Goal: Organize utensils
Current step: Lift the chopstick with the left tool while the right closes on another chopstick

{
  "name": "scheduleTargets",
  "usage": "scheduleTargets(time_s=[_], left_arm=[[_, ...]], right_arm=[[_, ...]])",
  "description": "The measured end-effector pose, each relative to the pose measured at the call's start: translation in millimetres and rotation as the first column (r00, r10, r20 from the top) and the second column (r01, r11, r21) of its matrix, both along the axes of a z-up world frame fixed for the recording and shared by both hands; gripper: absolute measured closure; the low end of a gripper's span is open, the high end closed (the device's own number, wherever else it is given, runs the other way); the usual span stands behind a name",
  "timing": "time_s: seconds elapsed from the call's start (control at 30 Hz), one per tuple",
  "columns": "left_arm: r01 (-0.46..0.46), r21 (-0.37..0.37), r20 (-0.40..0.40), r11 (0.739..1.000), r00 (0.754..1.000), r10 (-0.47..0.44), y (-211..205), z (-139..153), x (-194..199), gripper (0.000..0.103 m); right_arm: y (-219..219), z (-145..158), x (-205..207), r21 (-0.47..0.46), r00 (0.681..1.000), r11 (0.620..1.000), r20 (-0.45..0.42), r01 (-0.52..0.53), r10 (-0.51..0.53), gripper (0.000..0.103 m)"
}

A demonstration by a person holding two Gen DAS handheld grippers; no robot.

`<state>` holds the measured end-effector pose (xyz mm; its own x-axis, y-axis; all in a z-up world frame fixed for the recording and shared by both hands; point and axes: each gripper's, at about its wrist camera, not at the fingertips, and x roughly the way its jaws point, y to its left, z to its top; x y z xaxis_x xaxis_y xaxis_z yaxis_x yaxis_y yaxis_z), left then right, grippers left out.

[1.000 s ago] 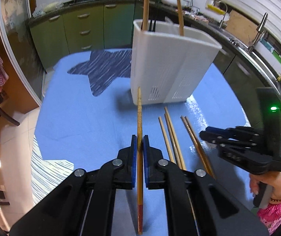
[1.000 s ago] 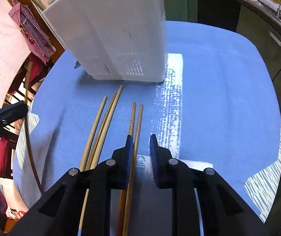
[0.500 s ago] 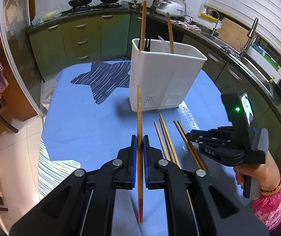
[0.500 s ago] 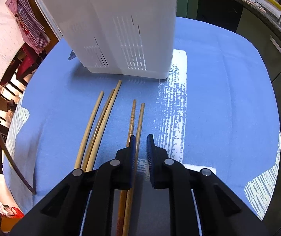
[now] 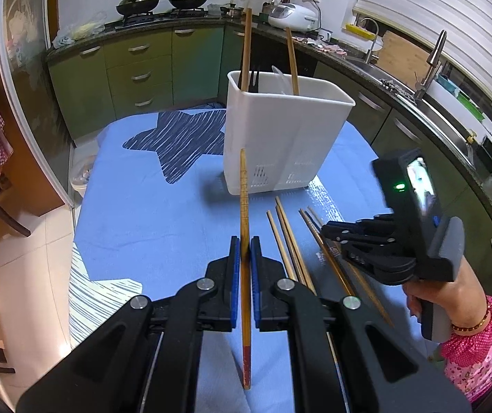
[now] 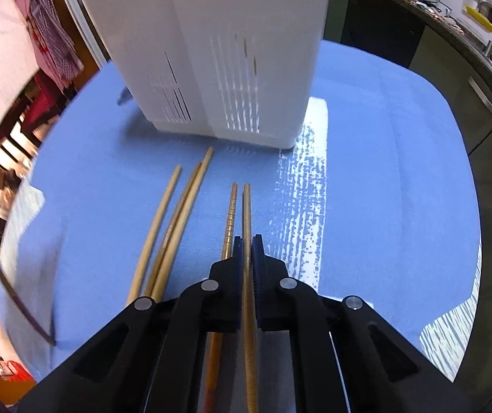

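Observation:
A white utensil holder (image 5: pixel 280 137) stands on the blue tablecloth (image 5: pixel 149 213), with two chopsticks and a dark utensil upright in it. My left gripper (image 5: pixel 244 241) is shut on a brown chopstick (image 5: pixel 244 199) with a red end, held above the cloth and pointing at the holder. Several chopsticks (image 5: pixel 287 241) lie on the cloth in front of the holder. My right gripper (image 6: pixel 244 241) is low over them and shut on a plain chopstick (image 6: pixel 247 213). A ridged chopstick (image 6: pixel 230 213) lies just left of it. The holder (image 6: pixel 211 51) is close ahead.
Three pale chopsticks (image 6: pixel 173 220) lie left of the right gripper. Green kitchen cabinets (image 5: pixel 135 69) and a counter with pots stand behind the table. A sink counter (image 5: pixel 418 96) runs along the right. Chairs stand off the table's left edge.
My right gripper has closed from open onto the plain chopstick on the cloth. My left gripper has risen and drawn back from the holder, still holding its chopstick.

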<state>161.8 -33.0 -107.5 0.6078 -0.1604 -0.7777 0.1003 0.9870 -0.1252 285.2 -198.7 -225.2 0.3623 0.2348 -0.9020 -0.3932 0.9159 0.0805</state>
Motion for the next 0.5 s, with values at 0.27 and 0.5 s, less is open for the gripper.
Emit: scheduleTargets(time_s=[0.27, 0.5], left_arm=[[0.009, 0.004, 0.019, 1.0, 1.0, -0.009, 0, 8, -6, 0.097], [0.012, 0.009, 0.043, 1.0, 0.999, -0.012, 0, 16, -16, 0.097]], right_arm=[[-31, 65, -36, 0.136, 0.989, 0.991, 0.145, 0.015, -0.035, 0.097], [-57, 110, -82, 0.234, 0.965, 0.972, 0.253, 0.009, -0.07, 0.097]])
